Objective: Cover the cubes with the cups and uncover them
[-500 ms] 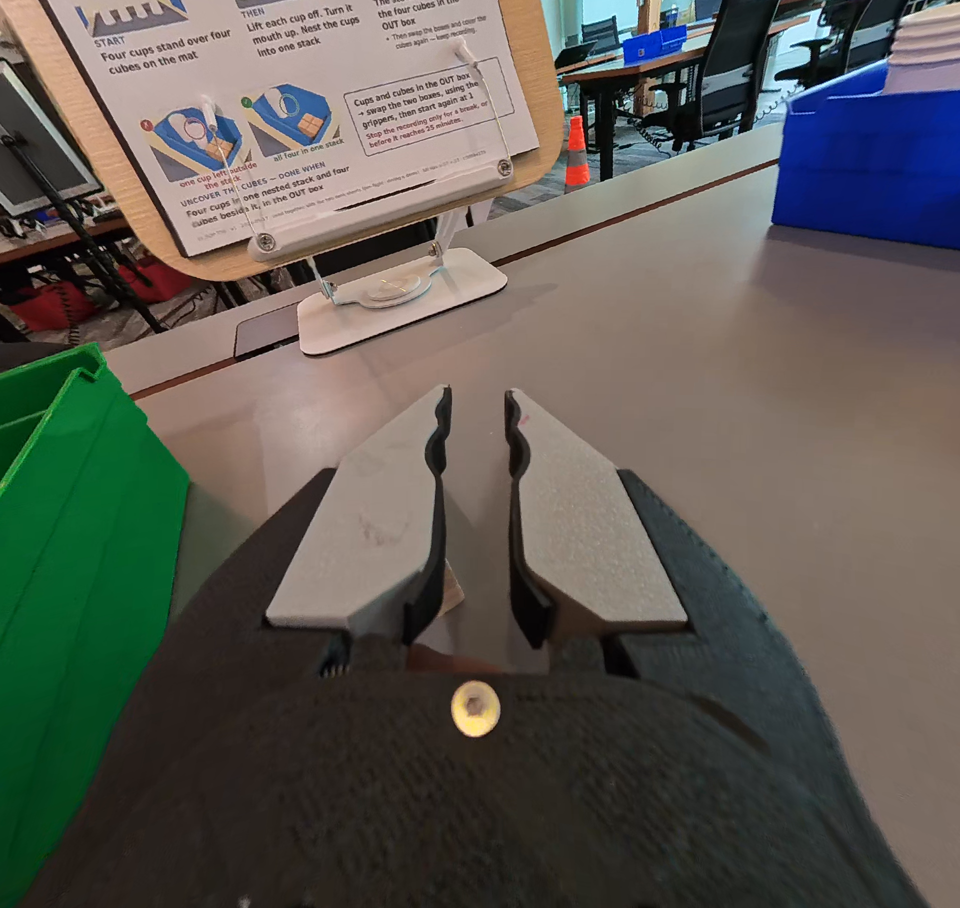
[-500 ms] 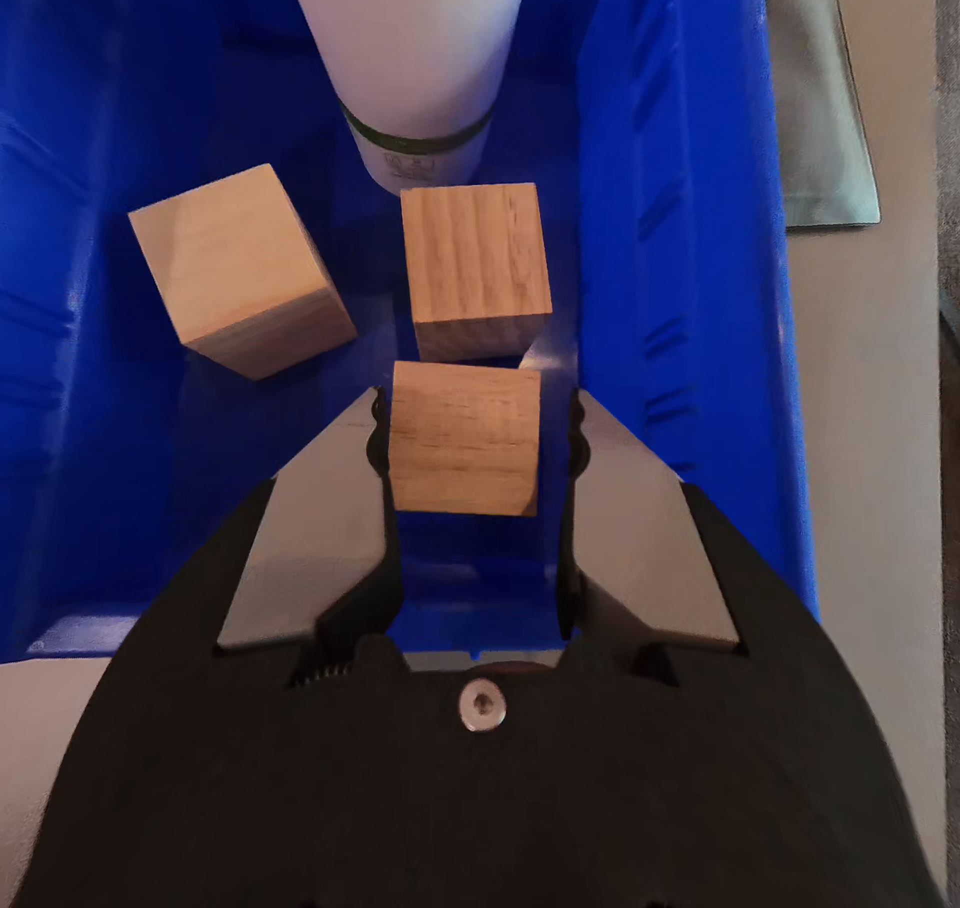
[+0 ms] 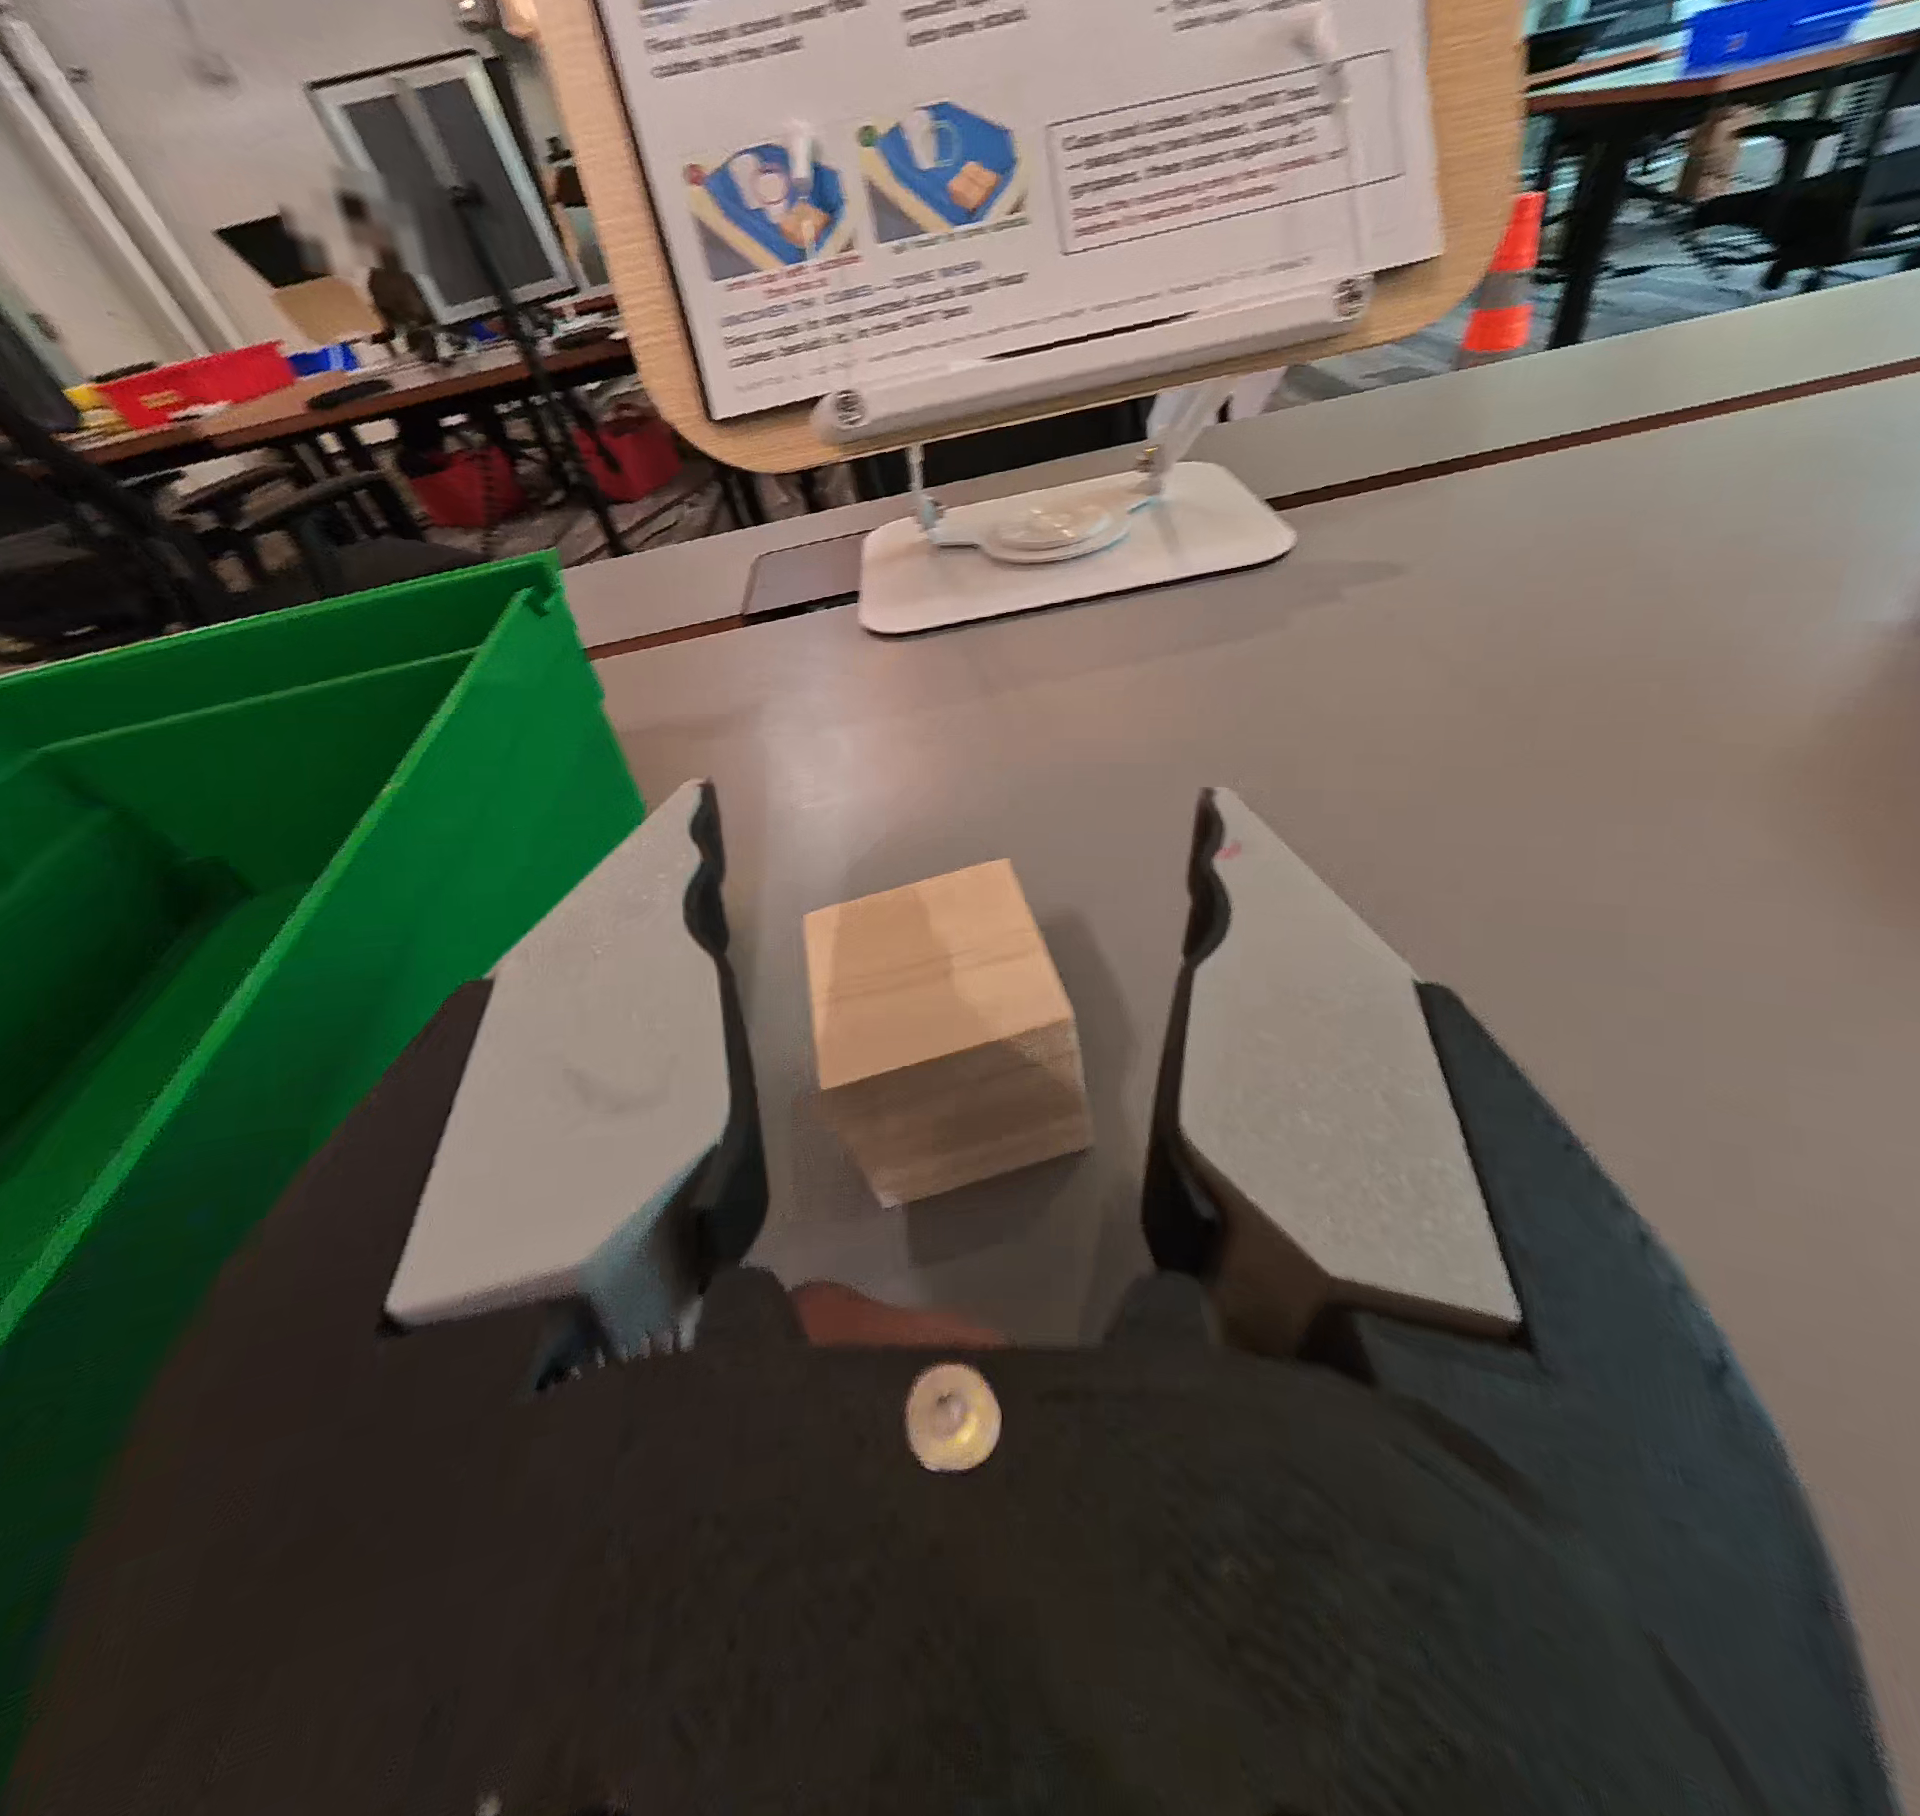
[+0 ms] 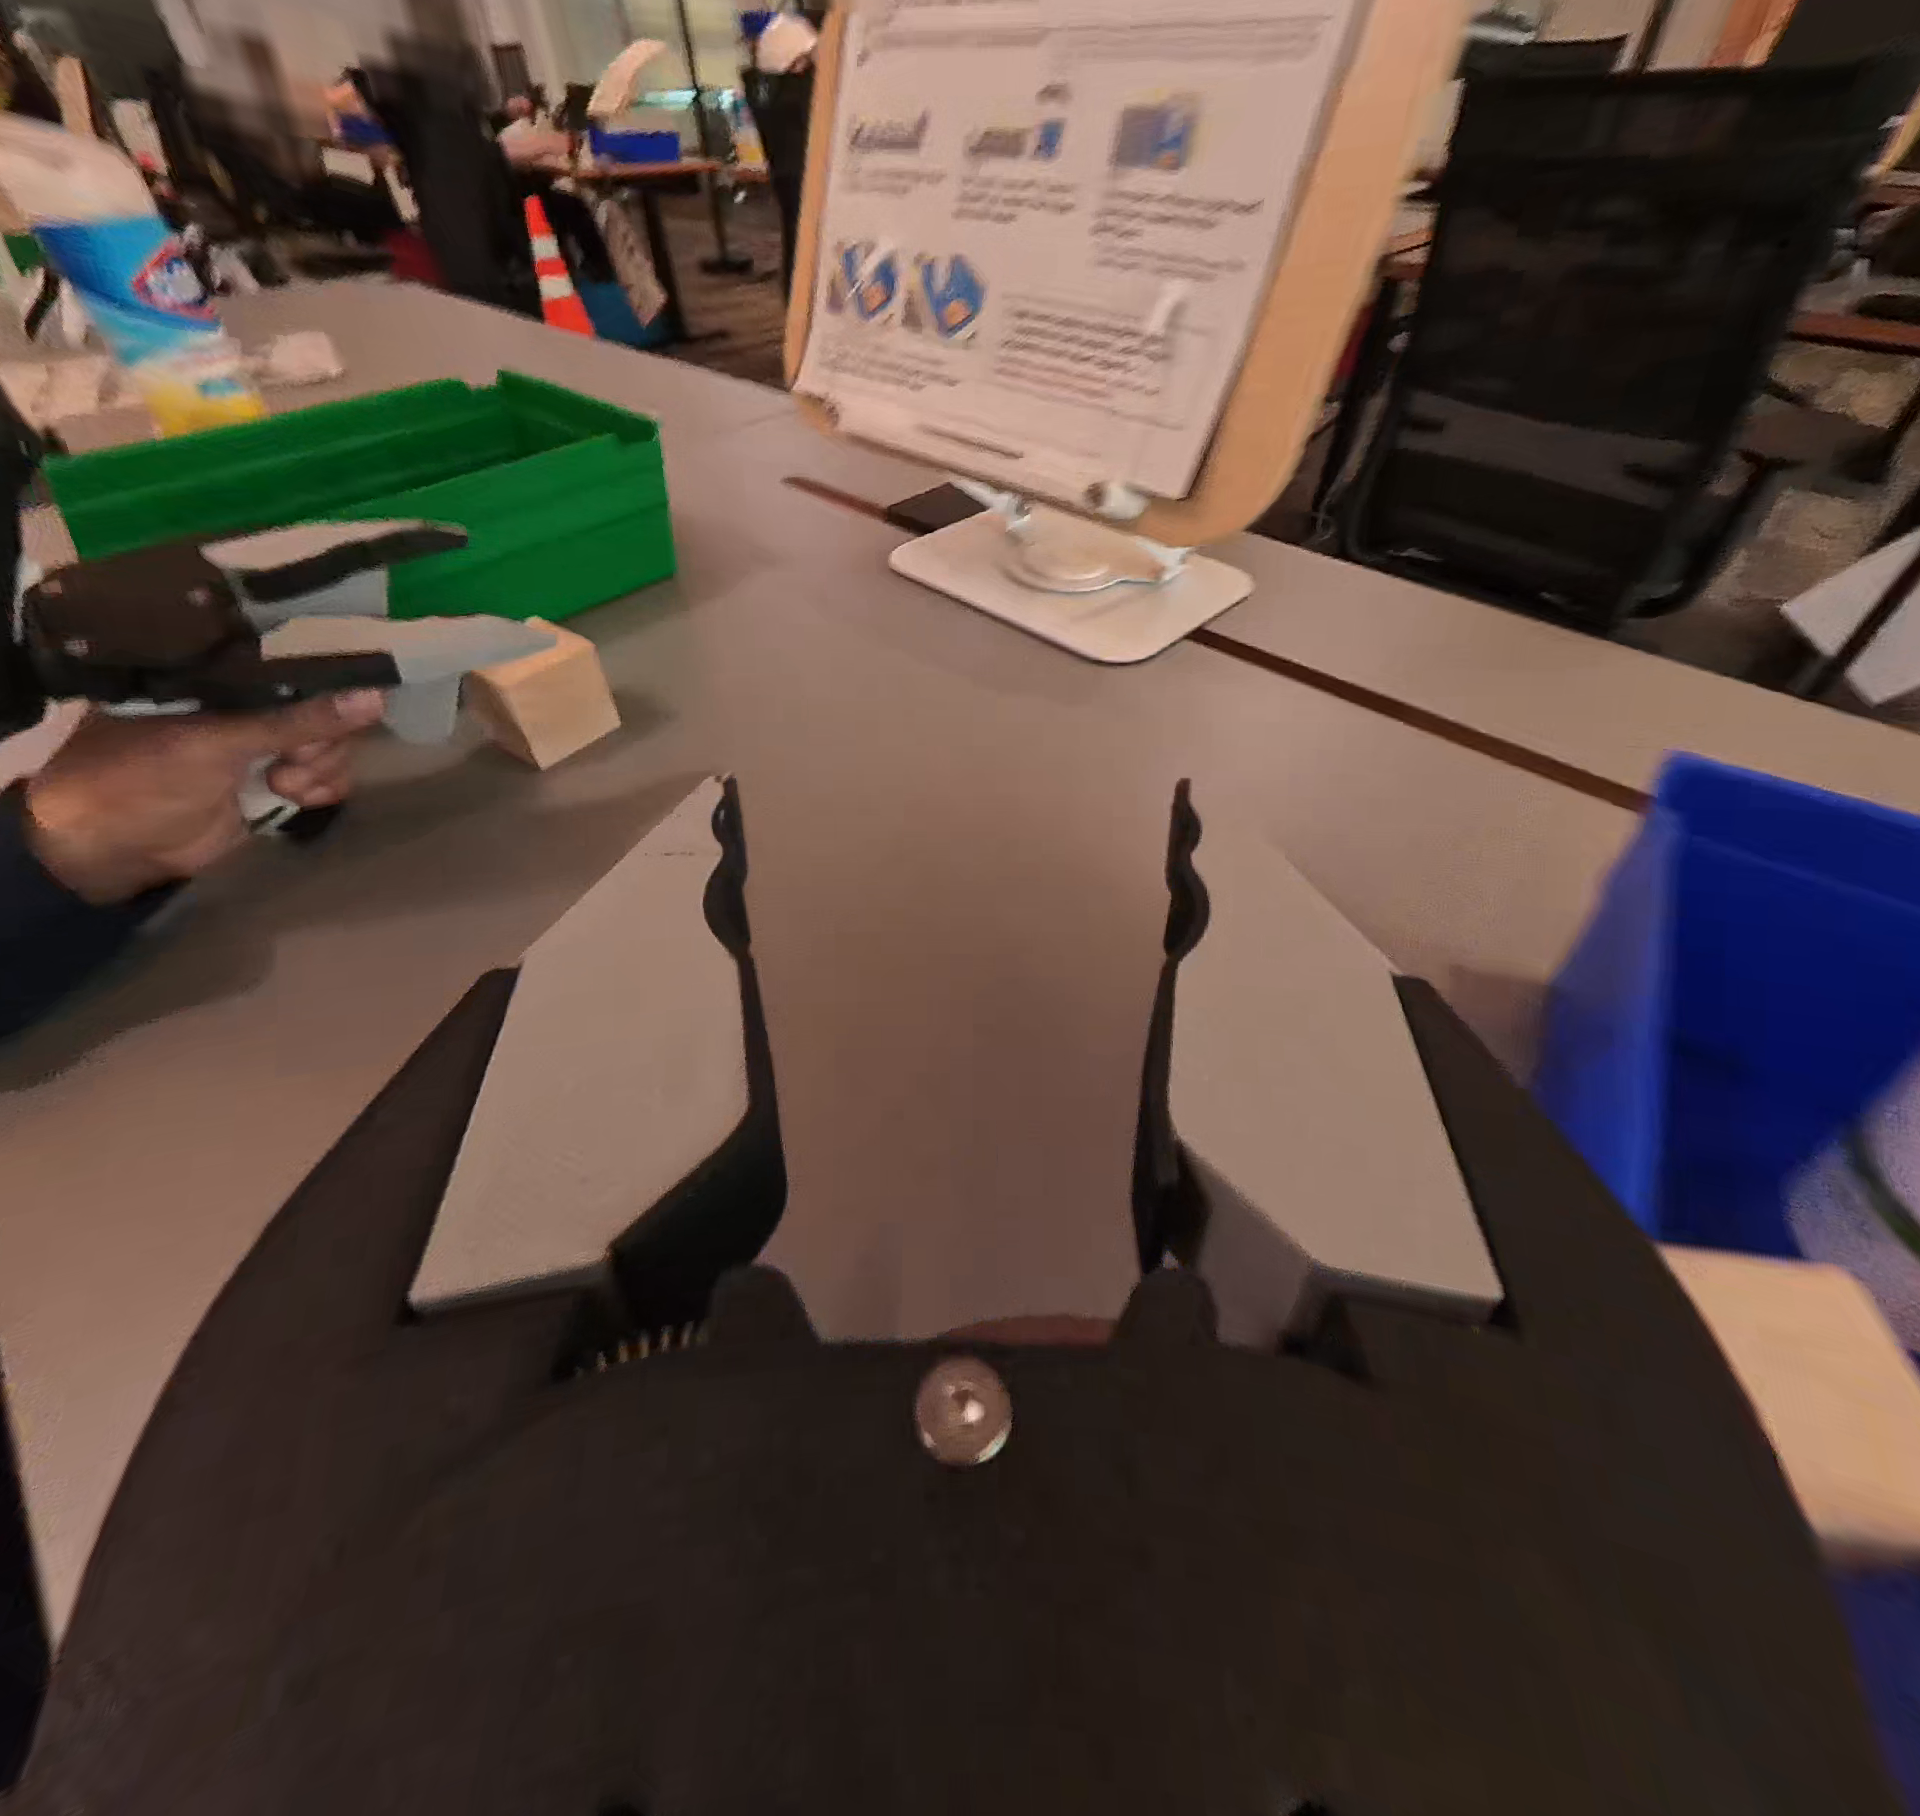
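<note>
In the left wrist view, the left gripper [image 3: 951,810] stands wide open over the grey table [image 3: 1455,831], and a wooden cube [image 3: 940,1028] sits between its fingers with clear space on both sides, just beside a green bin [image 3: 260,883]. In the right wrist view, the right gripper [image 4: 951,800] is spread with nothing in it, a blue bin [image 4: 1745,987] at its right. Farther left the cube [image 4: 551,691] rests by the other gripper, seemingly tilted, though blur leaves that uncertain.

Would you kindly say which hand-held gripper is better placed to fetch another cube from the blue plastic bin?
Probably the right hand-held gripper: open, empty, with the blue plastic bin beside it. The left sits around a pale wooden cube.
</note>
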`<action>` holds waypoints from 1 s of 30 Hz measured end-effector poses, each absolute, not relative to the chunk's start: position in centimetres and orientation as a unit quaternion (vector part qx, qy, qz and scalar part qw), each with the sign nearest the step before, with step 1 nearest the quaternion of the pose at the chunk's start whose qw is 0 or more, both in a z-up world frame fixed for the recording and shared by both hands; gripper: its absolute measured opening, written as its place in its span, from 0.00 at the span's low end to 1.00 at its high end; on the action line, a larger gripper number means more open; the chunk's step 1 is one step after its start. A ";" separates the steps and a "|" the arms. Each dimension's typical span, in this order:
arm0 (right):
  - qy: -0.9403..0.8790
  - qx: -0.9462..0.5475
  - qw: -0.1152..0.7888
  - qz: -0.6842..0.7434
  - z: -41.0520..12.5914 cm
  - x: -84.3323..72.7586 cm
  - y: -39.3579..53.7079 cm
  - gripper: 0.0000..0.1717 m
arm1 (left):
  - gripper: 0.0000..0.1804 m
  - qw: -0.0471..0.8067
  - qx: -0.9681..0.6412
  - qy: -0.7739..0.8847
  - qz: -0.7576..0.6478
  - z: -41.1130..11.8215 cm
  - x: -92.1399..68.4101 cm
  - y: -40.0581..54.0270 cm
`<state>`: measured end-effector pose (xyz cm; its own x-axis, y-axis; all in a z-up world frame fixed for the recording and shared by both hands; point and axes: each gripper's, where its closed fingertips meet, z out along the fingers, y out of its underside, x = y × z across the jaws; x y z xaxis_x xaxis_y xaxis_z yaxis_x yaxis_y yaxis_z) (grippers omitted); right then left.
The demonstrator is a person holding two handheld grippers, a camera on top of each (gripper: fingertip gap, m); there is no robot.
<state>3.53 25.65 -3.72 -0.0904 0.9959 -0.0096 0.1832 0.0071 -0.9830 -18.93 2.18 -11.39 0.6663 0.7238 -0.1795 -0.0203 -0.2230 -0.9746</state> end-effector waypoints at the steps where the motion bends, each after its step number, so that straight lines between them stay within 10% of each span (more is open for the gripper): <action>1: -0.583 -0.512 0.426 0.465 -5.0 1.8 24.1 0.46 | 0.51 0.563 -0.710 -0.259 0.335 -11.5 -19.3 1.7; 14: -0.676 -0.458 0.440 0.373 -13.1 -4.4 18.2 0.37 | 0.39 0.404 -0.843 -0.290 0.206 -18.8 -20.1 3.3; 30: -0.625 -0.456 0.054 0.631 -12.5 -1.6 10.7 0.43 | 0.38 0.557 -0.698 0.251 0.373 -12.9 -1.4 12.2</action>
